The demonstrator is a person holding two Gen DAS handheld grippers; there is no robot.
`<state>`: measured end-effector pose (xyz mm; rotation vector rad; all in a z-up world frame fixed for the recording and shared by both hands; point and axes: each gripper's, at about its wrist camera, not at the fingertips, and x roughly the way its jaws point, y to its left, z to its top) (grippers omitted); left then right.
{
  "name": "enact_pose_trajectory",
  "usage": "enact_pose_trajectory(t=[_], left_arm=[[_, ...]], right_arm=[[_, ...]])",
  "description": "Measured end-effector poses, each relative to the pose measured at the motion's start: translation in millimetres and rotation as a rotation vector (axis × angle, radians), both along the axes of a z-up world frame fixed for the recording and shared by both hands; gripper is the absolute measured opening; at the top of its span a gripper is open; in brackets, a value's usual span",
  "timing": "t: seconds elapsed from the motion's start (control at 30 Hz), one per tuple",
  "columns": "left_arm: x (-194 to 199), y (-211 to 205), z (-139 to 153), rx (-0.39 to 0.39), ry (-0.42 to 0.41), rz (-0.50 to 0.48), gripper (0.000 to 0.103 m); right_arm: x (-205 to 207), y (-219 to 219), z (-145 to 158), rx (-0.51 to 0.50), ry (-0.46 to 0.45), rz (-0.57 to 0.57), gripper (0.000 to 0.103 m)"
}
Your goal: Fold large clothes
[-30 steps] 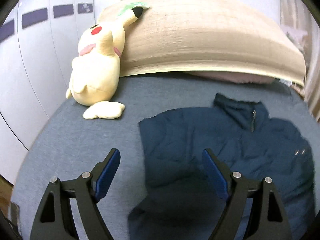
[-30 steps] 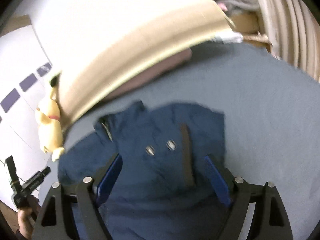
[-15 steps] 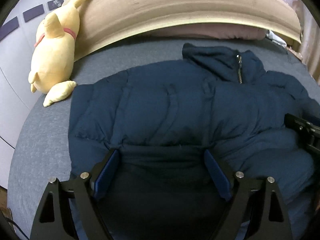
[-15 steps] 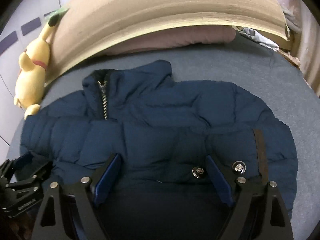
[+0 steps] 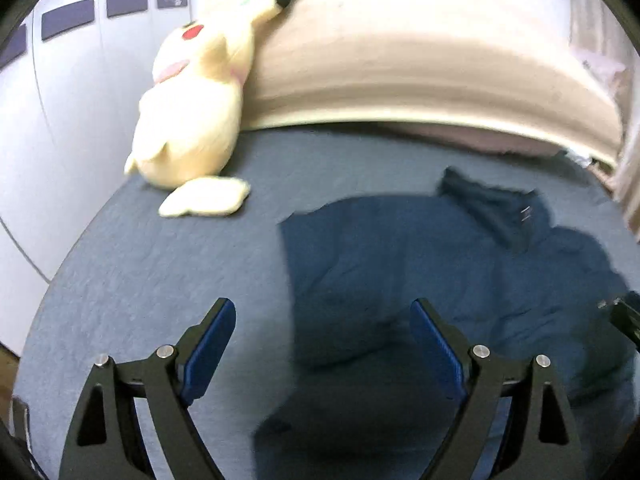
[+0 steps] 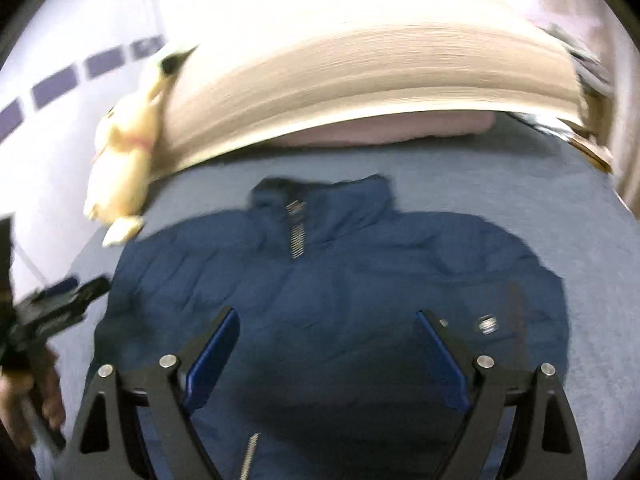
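A navy puffer jacket [image 6: 340, 280] lies spread on the grey-blue bed [image 6: 540, 192], collar and zipper [image 6: 296, 236] toward the headboard. My right gripper [image 6: 324, 316] hovers open over the jacket's lower middle, nothing between its blue pads [image 6: 212, 356]. Two snap buttons [image 6: 486, 324] sit just right of it. In the left wrist view the jacket [image 5: 440, 280] fills the right half. My left gripper [image 5: 320, 308] is open above the jacket's left edge, holding nothing. From the right wrist view the left gripper [image 6: 76, 292] shows at the far left, held by a hand [image 6: 32, 392].
A yellow plush toy [image 5: 192, 120] leans against the beige headboard cushion [image 5: 400, 72] at the back left. A pinkish pillow [image 6: 400, 128] lies under the cushion. White wall panels with dark tiles [image 5: 68, 20] run along the bed's left side. Bare bedding [image 5: 140, 280] lies left of the jacket.
The left gripper swung in over the jacket, then back to its left edge. The right gripper rolled upright and now faces the jacket squarely. Both stayed open and empty.
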<state>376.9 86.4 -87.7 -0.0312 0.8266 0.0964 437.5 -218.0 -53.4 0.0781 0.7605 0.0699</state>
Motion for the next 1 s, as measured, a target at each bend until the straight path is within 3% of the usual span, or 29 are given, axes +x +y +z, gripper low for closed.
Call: enact_pose_trajectory(t=[0.13,0.23,0.37,0.53,0.67,0.77,0.87,1.0], left_arm=[[3.8,7.3,-35.9,0.063,0.091,0.028,0.09],[1.1,16.1,-50.6,0.011,0.111,0.031,0.09],[3.1,16.7,-61.0,0.0,0.123,0.027,0.093],[3.5,30.8,-55.7,-0.056,0.129,0.025,0.095],[-0.8,55.0,-22.3,-0.154,0.032,0.018,0.095],[21.5,71.5,-13.0,-0.26,0.029,0.023,0.095],[43.1,82.9,-16.2,-0.33,0.051,0.061,0.095],[72.1,90.7,-33.7,-0.434,0.101,0.068,0.093]], right_arm=[[4.1,23.5,-32.7,-0.075,0.086,0.047,0.09],[10.4,26.3,-52.9,-0.097,0.125,0.038,0.09],[19.2,27.0,-67.4,-0.126,0.159,0.035,0.093],[16.2,16.3,-58.8,-0.093,0.179,0.035,0.093],[3.2,-10.8,-17.3,0.036,0.069,0.03,0.094],[11.7,-50.9,6.3,0.113,0.028,-0.04,0.094],[17.5,-79.4,8.5,0.098,0.032,-0.118,0.094],[14.9,-116.5,-7.0,0.171,0.066,-0.153,0.093]])
